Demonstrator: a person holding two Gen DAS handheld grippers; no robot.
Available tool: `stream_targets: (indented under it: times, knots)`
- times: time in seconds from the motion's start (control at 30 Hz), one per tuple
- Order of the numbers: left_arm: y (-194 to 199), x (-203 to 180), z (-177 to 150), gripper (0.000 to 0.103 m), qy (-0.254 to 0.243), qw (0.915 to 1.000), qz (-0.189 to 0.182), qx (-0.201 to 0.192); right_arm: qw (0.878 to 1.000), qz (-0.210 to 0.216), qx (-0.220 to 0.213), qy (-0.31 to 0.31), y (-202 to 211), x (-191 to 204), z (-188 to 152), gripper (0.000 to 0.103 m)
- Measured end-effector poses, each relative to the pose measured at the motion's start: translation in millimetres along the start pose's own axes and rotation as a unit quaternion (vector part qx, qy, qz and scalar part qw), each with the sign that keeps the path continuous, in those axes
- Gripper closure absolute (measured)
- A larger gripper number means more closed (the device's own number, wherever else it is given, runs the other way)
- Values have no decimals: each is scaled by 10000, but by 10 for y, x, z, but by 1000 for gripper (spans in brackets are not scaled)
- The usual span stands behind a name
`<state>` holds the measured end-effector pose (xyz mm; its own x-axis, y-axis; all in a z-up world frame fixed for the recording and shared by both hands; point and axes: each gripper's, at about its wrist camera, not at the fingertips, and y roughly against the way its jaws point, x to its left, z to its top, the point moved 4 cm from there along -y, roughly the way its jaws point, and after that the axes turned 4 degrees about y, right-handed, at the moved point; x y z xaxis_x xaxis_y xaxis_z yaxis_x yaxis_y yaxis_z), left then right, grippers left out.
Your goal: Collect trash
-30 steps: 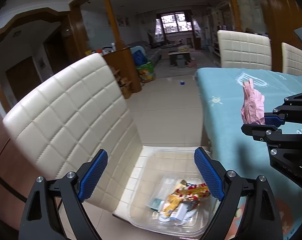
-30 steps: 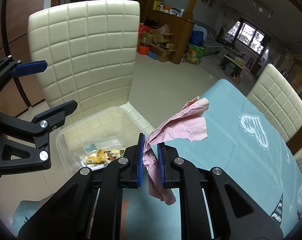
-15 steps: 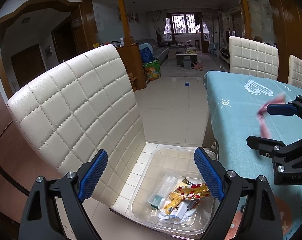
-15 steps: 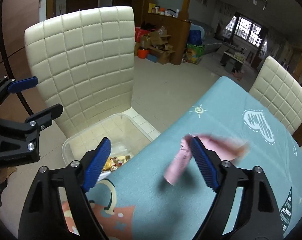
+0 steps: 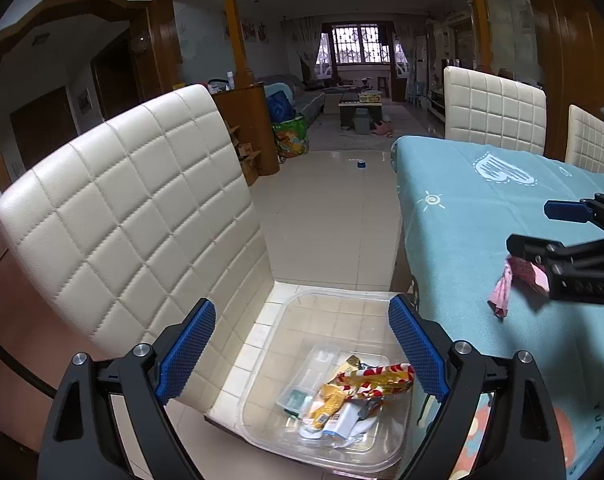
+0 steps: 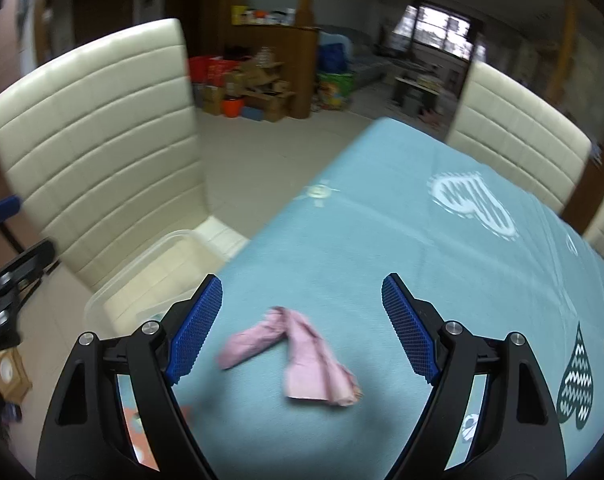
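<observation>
Blue cloth covers the table [image 6: 382, 220], and the pink paper [image 6: 302, 354] lies crumpled on it, near the bin [image 5: 322, 432]. Your right gripper [image 6: 302, 320] hangs wide open above it, your left gripper [image 5: 302, 354] too. Paper is light and soft; pinch its thick middle.

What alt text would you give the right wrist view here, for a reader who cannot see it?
A crumpled pink paper lies loose on the teal tablecloth, between the wide-open blue pads of the right hand-held gripper, which touch nothing. To the left, a clear plastic bin sits on a cream quilted chair beside the table; the picture is slightly blurred.
</observation>
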<state>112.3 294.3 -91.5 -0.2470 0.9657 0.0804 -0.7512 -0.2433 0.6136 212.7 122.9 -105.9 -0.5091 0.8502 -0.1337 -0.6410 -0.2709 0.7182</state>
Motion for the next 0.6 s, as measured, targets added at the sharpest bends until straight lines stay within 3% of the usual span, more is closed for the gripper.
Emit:
stream_targets:
  times: [0.17, 0.37, 0.4, 0.43, 0.47, 0.6]
  knots:
    - [-126, -74, -21, 17, 39, 9999, -122, 114, 9988, 8, 414, -251, -234, -142, -107, 21]
    - [-188, -149, -50, 17, -10, 9996, -226, 183, 9946, 337, 859, -482, -323, -89, -376, 24]
    - [-185, -155, -55, 17, -15, 9996, -226, 184, 9947, 337, 852, -477, -314, -76, -395, 30]
    - [-175, -156, -56, 17, -16, 9996, -227, 182, 9946, 453, 818, -460, -293, -25, -408, 55]
    - [-158, -153, -59, 17, -14, 9996, -227, 172, 9941, 573, 825, -415, -270, 23, -404, 73]
    - [-99, -115, -48, 17, -12, 9998, -177, 114, 9972, 490, 548, 98, -121, 259, -292, 81]
